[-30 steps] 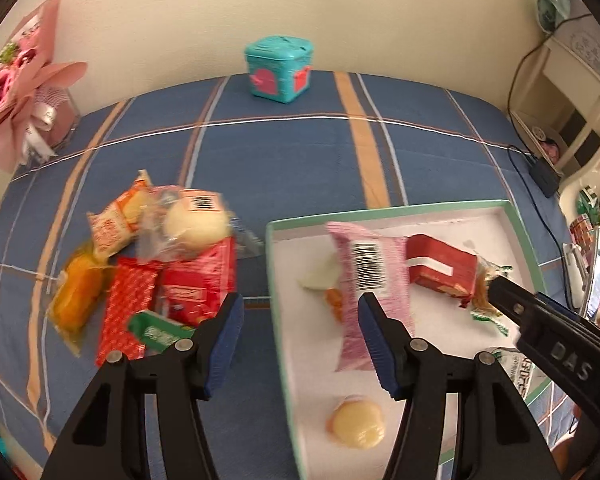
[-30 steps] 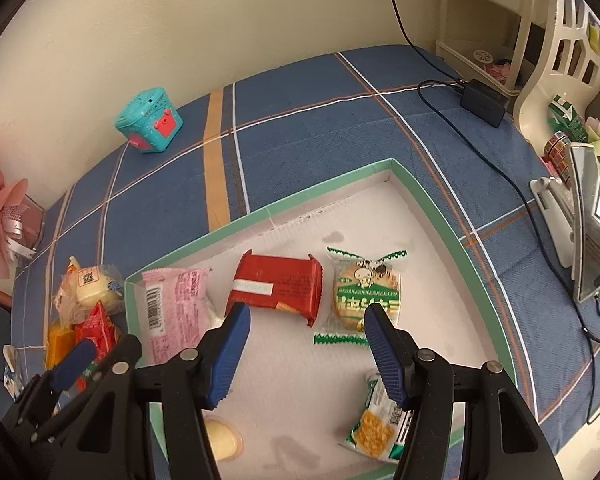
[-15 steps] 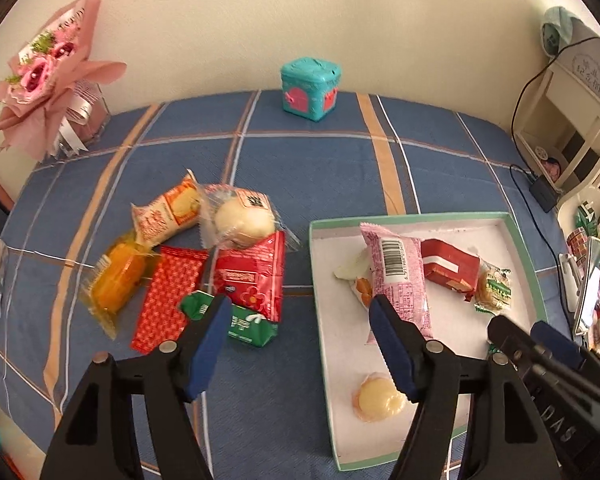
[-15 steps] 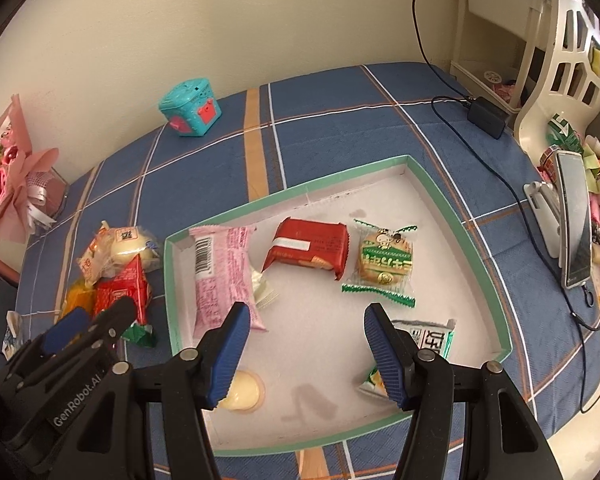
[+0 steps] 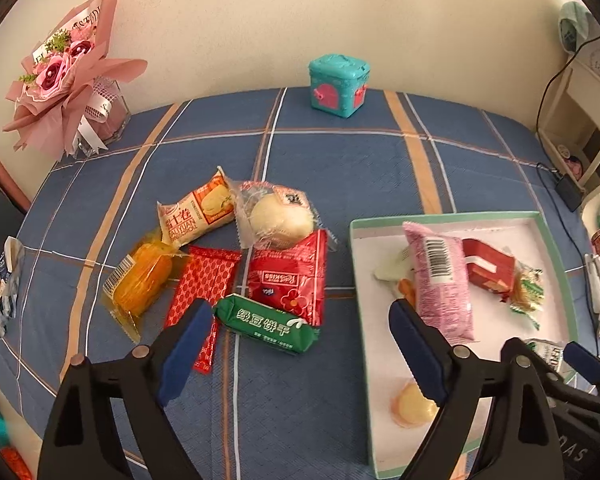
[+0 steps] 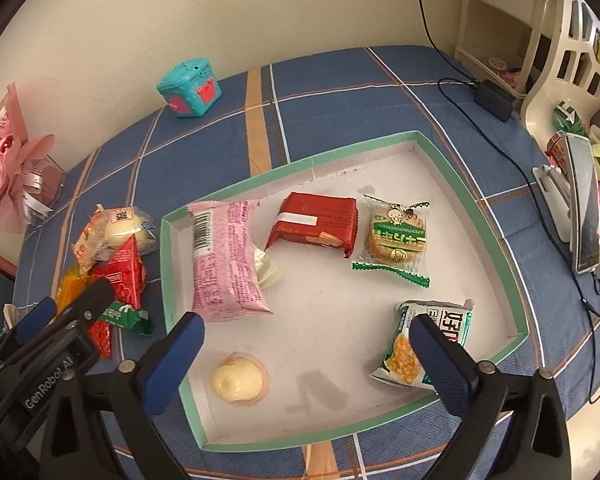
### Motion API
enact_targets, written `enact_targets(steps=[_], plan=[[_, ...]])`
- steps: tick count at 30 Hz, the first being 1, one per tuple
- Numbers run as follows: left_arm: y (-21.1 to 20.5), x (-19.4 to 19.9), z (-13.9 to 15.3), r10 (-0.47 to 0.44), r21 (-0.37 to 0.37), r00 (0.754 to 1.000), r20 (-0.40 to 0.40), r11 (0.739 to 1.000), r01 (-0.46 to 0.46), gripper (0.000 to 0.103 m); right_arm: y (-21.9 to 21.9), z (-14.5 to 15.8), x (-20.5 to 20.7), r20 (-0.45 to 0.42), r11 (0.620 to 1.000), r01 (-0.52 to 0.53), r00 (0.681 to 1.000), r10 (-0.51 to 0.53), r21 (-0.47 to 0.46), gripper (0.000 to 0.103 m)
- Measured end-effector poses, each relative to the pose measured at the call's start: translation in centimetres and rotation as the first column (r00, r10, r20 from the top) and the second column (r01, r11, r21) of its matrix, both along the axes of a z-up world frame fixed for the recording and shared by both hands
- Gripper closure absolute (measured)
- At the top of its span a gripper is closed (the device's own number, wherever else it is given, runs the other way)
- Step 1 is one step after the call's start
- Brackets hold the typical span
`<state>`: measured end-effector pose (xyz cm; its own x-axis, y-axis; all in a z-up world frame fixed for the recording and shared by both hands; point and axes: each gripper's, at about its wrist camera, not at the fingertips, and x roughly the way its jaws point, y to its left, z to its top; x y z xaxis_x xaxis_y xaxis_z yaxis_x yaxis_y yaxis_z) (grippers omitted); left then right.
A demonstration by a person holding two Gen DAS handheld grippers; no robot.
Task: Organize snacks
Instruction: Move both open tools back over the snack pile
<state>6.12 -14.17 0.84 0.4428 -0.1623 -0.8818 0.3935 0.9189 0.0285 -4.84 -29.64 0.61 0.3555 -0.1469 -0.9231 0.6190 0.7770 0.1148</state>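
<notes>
A white tray with a green rim (image 6: 460,184) (image 5: 556,248) holds a pink packet (image 6: 226,268) (image 5: 440,280), a red packet (image 6: 320,224), a green-striped cookie (image 6: 396,236), a green corn snack (image 6: 424,344) and a round yellow cake (image 6: 238,378). Left of the tray lies a pile: a green packet (image 5: 266,322), a red packet (image 5: 290,276), a white bun (image 5: 278,220), an orange cake (image 5: 140,284) and others. My left gripper (image 5: 300,352) is open and empty above the cloth near the green packet. My right gripper (image 6: 306,360) is open and empty over the tray's front.
A teal toy box (image 5: 338,84) stands at the back by the wall. A pink bouquet (image 5: 66,72) is at the far left. A phone on a stand (image 6: 584,208), a black cable and adapter (image 6: 494,100) and a white shelf lie to the right.
Both grippers have pulled back and up from the table, so more of the snack pile and tray shows. Both stay open and empty. No snack has moved.
</notes>
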Motion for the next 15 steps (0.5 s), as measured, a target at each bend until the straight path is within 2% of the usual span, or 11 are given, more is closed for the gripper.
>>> enact_targets(steps=[4,15], plan=[[-0.1,0.0,-0.9,-0.001,0.024,1.000,-0.007,1.000,0.001,0.002,-0.2,-0.5,0.0,-0.005,1.000,-0.005,1.000,0.005,0.001,0.000],[0.3,0.7,-2.3,0.004,0.016,0.999,-0.052,1.000,-0.003,0.001,0.5,-0.5,0.7,0.033,0.998,-0.036,0.999,0.037,-0.051,0.000]])
